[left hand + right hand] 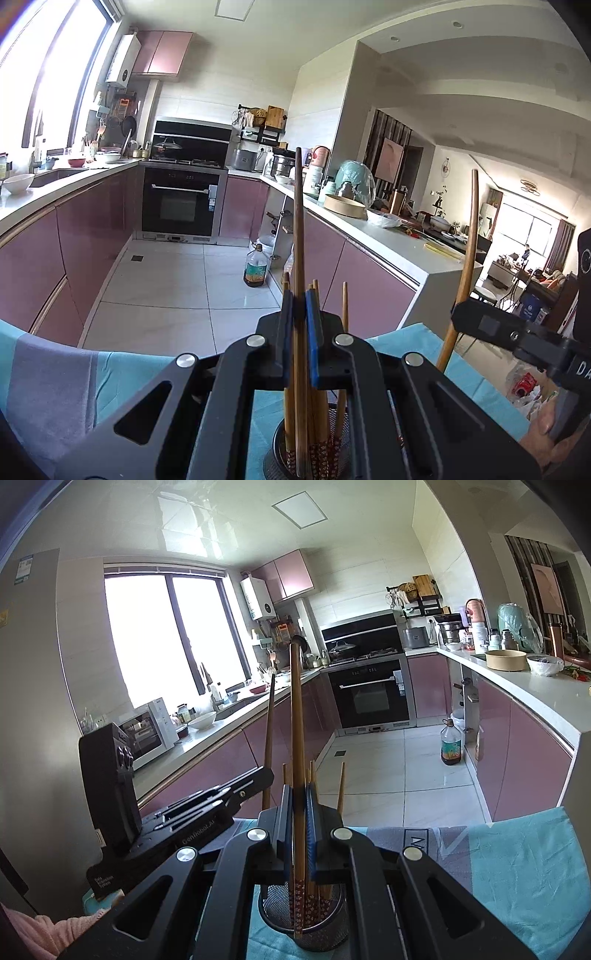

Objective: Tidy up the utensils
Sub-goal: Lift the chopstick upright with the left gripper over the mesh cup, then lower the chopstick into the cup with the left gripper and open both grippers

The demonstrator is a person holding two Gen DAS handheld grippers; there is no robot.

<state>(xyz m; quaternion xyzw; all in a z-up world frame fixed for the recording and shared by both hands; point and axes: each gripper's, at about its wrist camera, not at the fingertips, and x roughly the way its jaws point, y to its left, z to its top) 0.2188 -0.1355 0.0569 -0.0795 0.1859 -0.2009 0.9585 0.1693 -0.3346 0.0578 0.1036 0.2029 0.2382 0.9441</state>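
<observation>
Left claw [300,314] on long brown chopstick [299,229]

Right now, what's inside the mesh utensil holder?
The mesh utensil holder holds several wooden chopsticks standing upright, some with red flowered ends. Its bottom is hidden behind the mesh and the gripper.

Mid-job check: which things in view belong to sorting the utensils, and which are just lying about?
Job:
left tongs, shut on dark chopstick
right tongs, shut on light chopstick
mesh holder with chopsticks

Lying about:
oil bottle
white bowl
microwave
teal cloth
</observation>
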